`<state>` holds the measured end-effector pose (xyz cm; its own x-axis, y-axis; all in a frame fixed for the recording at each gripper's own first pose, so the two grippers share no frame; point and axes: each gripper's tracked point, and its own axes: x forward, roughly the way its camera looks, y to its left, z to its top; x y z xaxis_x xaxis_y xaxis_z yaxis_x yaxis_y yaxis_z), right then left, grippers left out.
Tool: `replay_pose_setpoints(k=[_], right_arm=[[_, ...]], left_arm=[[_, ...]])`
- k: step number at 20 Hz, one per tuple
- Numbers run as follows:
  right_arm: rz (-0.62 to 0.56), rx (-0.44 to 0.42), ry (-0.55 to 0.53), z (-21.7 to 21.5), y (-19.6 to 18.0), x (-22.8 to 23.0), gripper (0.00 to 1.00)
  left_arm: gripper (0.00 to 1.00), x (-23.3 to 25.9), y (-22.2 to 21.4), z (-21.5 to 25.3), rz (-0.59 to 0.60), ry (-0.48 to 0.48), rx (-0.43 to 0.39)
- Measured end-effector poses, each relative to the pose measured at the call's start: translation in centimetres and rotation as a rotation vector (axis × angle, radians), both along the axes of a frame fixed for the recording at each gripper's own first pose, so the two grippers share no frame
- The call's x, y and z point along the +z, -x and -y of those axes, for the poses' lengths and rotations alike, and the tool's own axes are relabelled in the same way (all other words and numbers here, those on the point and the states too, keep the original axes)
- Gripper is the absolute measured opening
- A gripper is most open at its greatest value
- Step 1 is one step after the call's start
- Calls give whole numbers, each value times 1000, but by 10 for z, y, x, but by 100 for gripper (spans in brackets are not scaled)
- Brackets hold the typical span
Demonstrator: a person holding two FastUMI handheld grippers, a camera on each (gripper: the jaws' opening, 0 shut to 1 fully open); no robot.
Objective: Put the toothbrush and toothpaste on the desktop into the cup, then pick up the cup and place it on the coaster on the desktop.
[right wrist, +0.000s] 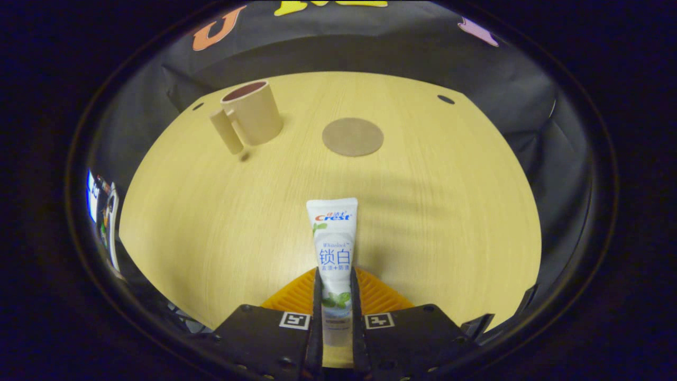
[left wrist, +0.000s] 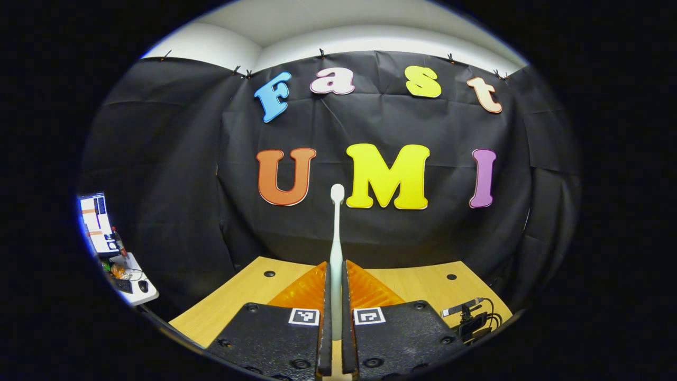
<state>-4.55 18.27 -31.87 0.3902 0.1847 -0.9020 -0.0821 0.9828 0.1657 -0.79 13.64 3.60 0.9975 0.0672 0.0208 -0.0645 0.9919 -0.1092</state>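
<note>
A slim white toothbrush [left wrist: 336, 248], smooth and tapering to a rounded head, was held upright between the closed fingers of the left hand-held gripper [left wrist: 336, 286], which was raised and levelled toward the black cloth wall, with the far edge of the pale wood-grain counter [left wrist: 423, 286] seen below it. A soft white plastic toothpaste tube [right wrist: 335, 254], flat at its crimped far end, was clamped between the fingers of the right hand-held gripper [right wrist: 335, 296], which was tilted down over the near part of the counter. At the far left a cylindrical beige cup [right wrist: 254, 112] with a blocky rectangular handle stood upright, its dark interior seen to hold nothing. Just to its right, apart from it, a thin round brownish coaster [right wrist: 353, 137] lay flat and bare.
</note>
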Motion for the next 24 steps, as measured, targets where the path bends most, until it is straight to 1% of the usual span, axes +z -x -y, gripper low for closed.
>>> replay_pose_setpoints(k=[1,2,3,8,12,13,14,15,17,19,20,21,22,23,24], right_arm=[[41,-13,-26,-1,-7,15,23],[89,-29,-36,1,-16,32,20],[139,-40,-40,4,-20,50,23],[351,-70,-50,-1,-44,139,23],[500,-124,-51,-9,-58,209,22],[536,-142,-51,-9,-63,227,20],[567,-159,-52,-11,-66,242,23],[594,-172,-57,-11,-67,257,23],[625,-169,-66,-13,-67,273,22],[659,-148,-47,-6,-69,283,22],[671,-140,-38,-2,-70,285,24],[675,-136,-37,1,-70,287,22],[674,-133,-45,3,-70,288,23],[671,-132,-54,6,-71,289,20],[673,-125,-61,8,-72,289,22]], left_arm=[[10,-4,-5,1,-10,2,-19],[10,-8,-10,4,-19,-1,-37],[10,-13,-12,4,-26,-8,-51],[10,-40,-31,16,-72,-35,-161],[10,-47,-39,19,-80,-40,-240],[10,-46,-39,20,-77,-41,-256],[10,-45,-40,21,-72,-48,-266],[10,-46,-42,20,-71,-55,-267],[10,-48,-47,19,-80,-53,-260],[10,-52,-48,25,-101,-34,-259],[10,-54,-48,29,-113,-22,-258],[10,-56,-47,31,-125,-17,-246],[10,-57,-46,35,-133,-12,-242],[10,-56,-46,40,-137,-9,-242],[10,-55,-45,42,-134,-10,-237]])
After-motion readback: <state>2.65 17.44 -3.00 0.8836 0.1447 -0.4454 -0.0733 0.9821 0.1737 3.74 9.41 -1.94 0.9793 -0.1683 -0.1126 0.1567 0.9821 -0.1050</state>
